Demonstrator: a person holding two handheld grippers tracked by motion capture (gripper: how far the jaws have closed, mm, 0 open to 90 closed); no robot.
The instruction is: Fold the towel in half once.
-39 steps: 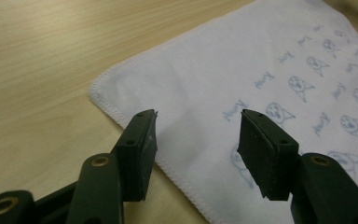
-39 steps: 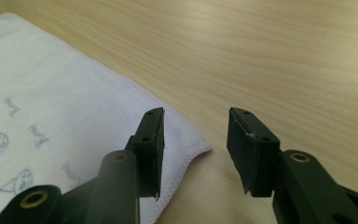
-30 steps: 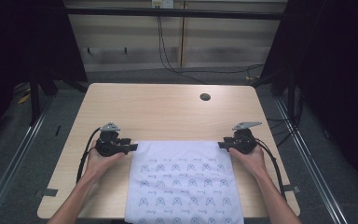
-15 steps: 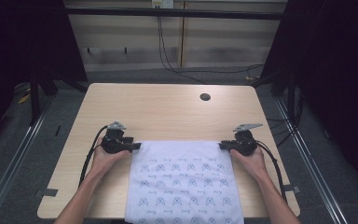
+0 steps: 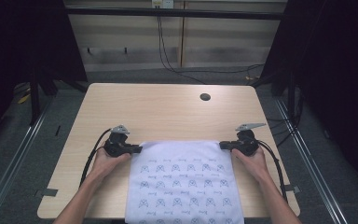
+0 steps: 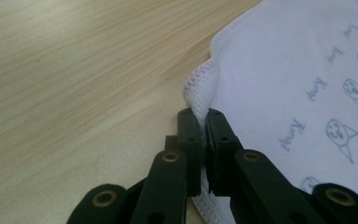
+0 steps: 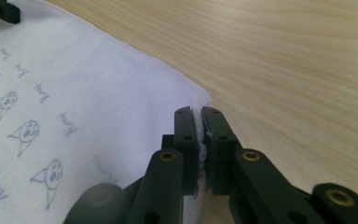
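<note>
The cloth (image 5: 182, 179) lies flat on the tabletop's (image 5: 168, 112) near half. Your left tongs (image 6: 200, 122) and right tongs (image 7: 196, 120) have just closed, each clamped on a far cloth corner. Lift both evenly, keeping the hem taut.

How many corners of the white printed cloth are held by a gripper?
2. The left gripper pinches the far left corner of the cloth; the right gripper pinches the far right corner. The near corners lie beyond the table edge, hidden.
</note>
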